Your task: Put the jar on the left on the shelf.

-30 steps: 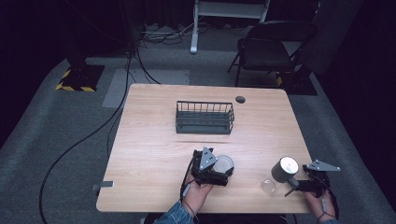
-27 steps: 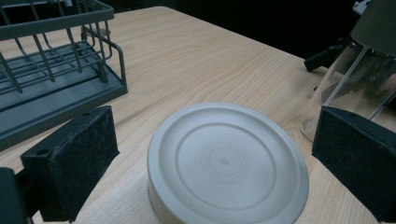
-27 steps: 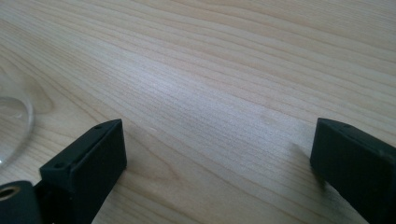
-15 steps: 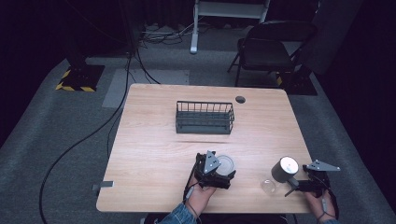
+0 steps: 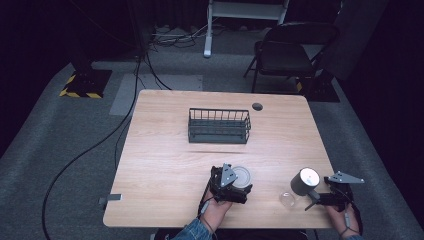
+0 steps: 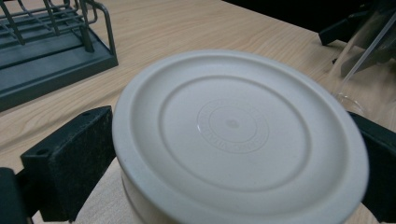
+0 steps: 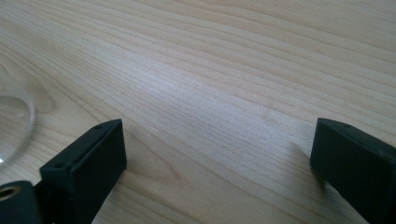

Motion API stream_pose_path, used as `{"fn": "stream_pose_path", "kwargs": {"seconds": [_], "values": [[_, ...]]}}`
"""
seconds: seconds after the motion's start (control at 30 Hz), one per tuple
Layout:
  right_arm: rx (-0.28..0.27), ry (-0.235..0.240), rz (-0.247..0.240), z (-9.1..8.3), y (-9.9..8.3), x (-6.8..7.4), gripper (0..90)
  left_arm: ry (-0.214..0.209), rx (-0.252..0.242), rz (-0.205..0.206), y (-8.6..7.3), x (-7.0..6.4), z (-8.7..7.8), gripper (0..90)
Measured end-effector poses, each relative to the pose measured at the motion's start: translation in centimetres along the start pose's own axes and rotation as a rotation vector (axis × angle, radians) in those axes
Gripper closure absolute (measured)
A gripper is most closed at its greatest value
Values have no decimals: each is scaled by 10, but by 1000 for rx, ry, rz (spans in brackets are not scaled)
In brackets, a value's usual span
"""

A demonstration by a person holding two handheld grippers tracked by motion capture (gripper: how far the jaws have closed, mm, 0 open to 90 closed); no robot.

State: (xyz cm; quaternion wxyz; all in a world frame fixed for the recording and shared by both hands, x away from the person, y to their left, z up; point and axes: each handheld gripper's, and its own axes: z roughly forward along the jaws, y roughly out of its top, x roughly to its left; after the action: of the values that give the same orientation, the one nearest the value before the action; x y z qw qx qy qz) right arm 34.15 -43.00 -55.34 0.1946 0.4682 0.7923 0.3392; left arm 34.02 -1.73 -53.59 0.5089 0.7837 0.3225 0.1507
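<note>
While the high view looks down on a pale wooden table (image 5: 165, 165), two hand-held grippers sit along its lower edge. Just left of centre at the bottom of that frame, the left gripper (image 5: 231, 185) is clamped on a round white container (image 5: 242, 176) with a flat ridged lid. In the left gripper view, this container fills the middle of the frame, and a black jaw presses against each side of it, at the left and right edges. A dark wire basket (image 5: 219, 126) stands near the middle of the table in the high view, well apart from both grippers, and its corner appears in the upper left of the left gripper view.

At the lower right of the high view, the right gripper (image 5: 320, 196) rests near the table's edge. Just beside it stand a dark cylinder with a light top (image 5: 304, 181) and a small clear glass (image 5: 287, 199). In the right gripper view, its two black jaws stand wide apart over bare wood with nothing between them, and the glass's curved edge shows at the far left.
</note>
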Motion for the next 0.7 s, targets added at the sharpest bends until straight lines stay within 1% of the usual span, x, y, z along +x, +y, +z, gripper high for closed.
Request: {"fn": "stream_pose_path", "kwargs": {"seconds": [0.1,0.2,0.3,0.37,0.43,0.47,0.5,0.63,0.7], "values": [[0,0,0,0,0,0,36,-1,11,2,-3,0,2,2],[0,0,0,0,0,0,36,-8,30,16,-5,-1,4,5],[0,0,0,0,0,0,36,-7,47,29,-6,-1,5,31],[0,0,0,0,0,0,36,-7,50,19,-6,-1,5,74],[0,0,0,0,0,0,36,-7,47,20,-6,-1,5,81],[0,0,0,0,0,0,36,-5,49,25,-6,-1,5,84],[0,0,0,0,0,0,36,-6,53,38,-6,-2,5,86],[0,0,0,0,0,0,37,-11,61,45,-5,-2,5,89],[0,0,0,0,0,0,36,-9,66,58,-4,-3,5,90]]}}
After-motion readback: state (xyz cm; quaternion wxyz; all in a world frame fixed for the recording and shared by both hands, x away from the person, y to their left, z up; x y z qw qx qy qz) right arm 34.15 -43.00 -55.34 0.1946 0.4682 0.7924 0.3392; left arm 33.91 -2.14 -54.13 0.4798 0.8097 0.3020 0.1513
